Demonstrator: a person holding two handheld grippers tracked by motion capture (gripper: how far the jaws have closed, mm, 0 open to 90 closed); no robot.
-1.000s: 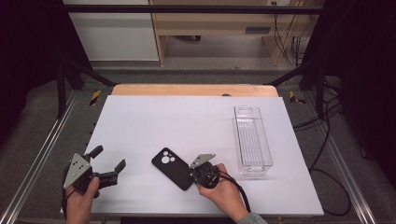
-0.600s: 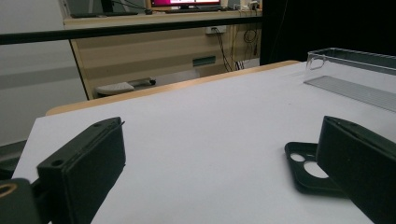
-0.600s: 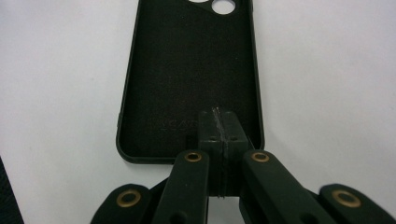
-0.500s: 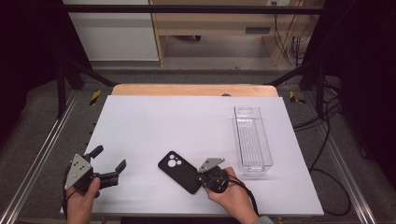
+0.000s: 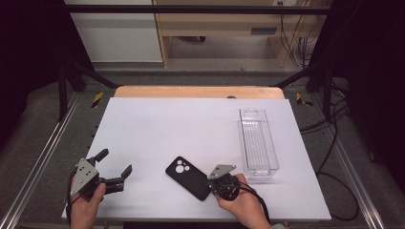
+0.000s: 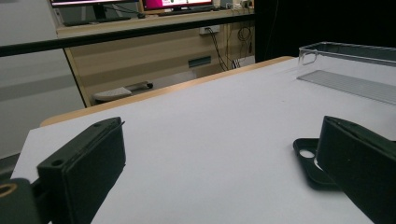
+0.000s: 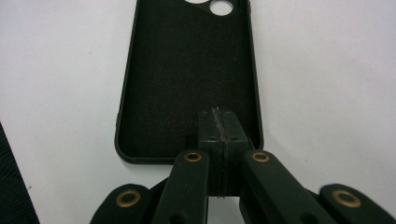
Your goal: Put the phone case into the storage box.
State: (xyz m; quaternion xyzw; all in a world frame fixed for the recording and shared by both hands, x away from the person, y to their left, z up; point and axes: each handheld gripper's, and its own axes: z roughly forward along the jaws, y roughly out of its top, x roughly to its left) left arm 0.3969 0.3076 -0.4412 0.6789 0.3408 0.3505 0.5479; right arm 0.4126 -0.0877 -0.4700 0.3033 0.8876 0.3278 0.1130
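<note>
Pinching black phone case [image 5: 187, 177] at its near edge, right gripper [image 5: 210, 183] closed; left gripper [image 5: 114, 164] wide open, empty

A clear, long rectangular plastic tray [image 5: 258, 141] lies on the white table [image 5: 181, 129] toward its right side, its long axis running away from the near edge; in the left gripper view its transparent rim and ribbed floor [image 6: 355, 65] show at the upper right. Along the table's far edge runs a pale wooden board [image 5: 198, 92]. Beyond it stands light wooden furniture [image 5: 224, 24], with black cables [image 5: 298, 45] hanging near its right end. Metal rails [image 5: 43, 157] flank the table on both sides.
</note>
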